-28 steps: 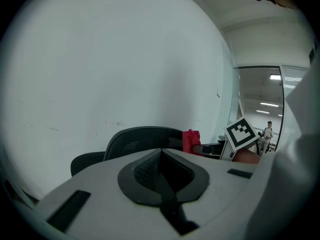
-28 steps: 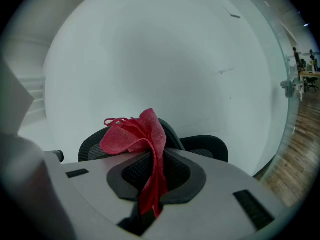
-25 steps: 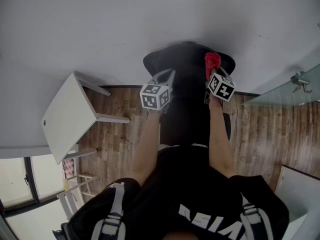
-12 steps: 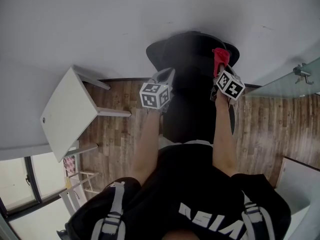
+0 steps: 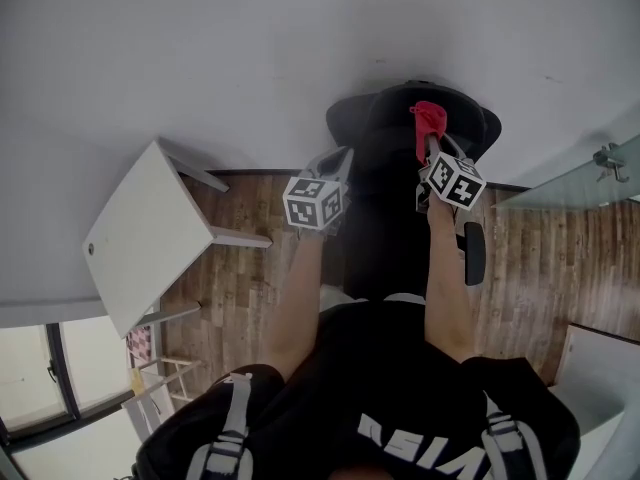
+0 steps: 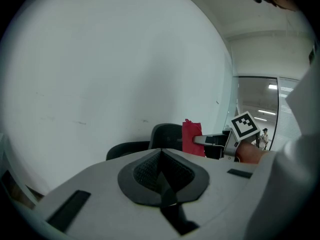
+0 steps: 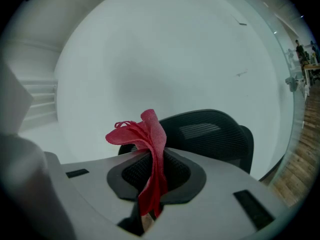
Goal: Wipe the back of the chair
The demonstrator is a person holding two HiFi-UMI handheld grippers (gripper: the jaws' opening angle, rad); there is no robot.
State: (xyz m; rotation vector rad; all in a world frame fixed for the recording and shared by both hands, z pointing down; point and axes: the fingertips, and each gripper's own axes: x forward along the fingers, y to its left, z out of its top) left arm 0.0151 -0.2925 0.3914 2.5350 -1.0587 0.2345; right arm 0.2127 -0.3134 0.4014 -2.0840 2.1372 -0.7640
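A black mesh-backed office chair [image 5: 395, 183] stands against the white wall, its back [image 7: 212, 136] facing me. My right gripper [image 5: 428, 140] is shut on a red cloth [image 5: 428, 123], which sticks up from the jaws [image 7: 150, 154] over the top of the chair back. My left gripper [image 5: 335, 163] is shut with nothing in it, held at the chair's left side. In the left gripper view the chair back [image 6: 167, 136], the red cloth [image 6: 192, 138] and the right gripper's marker cube [image 6: 244, 125] show to the right.
A white table [image 5: 140, 233] stands tilted in view at the left on the wood floor [image 5: 230, 278]. A glass partition with a metal fitting [image 5: 608, 158] is at the right. The chair's armrest [image 5: 474, 253] sticks out beside my right arm.
The right gripper with the red cloth went right along the top of the chair back, then back left and up. The left gripper barely moved.
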